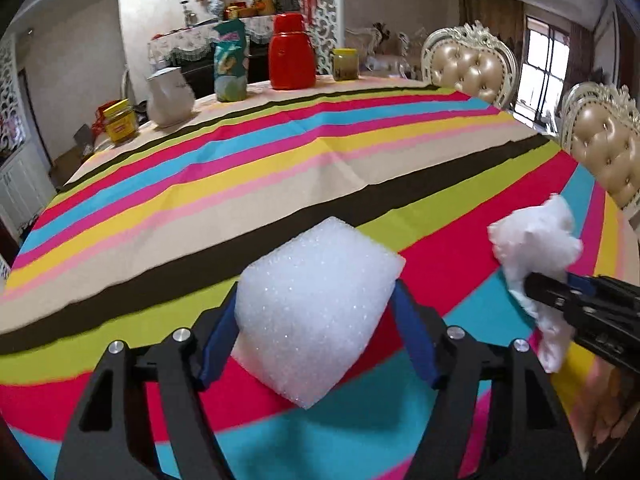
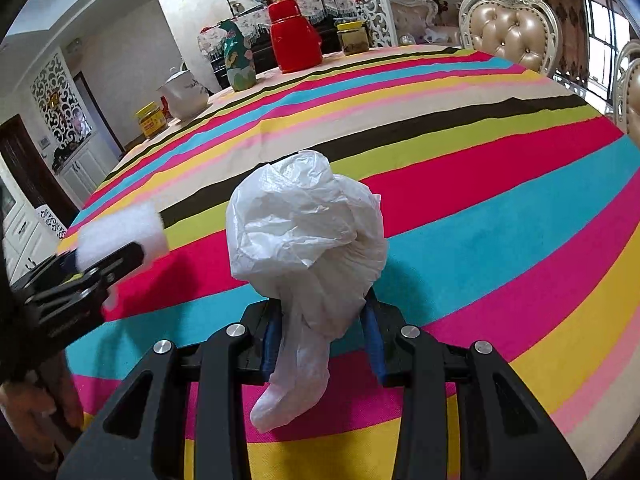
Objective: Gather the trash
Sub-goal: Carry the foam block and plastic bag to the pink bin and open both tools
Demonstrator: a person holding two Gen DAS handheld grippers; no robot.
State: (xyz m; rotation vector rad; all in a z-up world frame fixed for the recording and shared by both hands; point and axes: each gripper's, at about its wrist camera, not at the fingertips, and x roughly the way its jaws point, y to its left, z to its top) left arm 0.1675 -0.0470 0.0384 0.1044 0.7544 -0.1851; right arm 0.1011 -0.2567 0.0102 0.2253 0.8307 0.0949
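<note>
Two claws loaded | left claw [image 1: 316, 316] clamps foam block [image 1: 316, 300] | right claw [image 2: 320, 332] pinches crumpled plastic bag [image 2: 304, 224] | bag lower right of foam, above tabletop [image 1: 280, 184]

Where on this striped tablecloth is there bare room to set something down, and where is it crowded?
The whole middle of the striped tablecloth is bare, up to the chairs. Crowded only along the far edge: yellow-lidded jar, white jug, snack bag, red flask, another jar.
</note>
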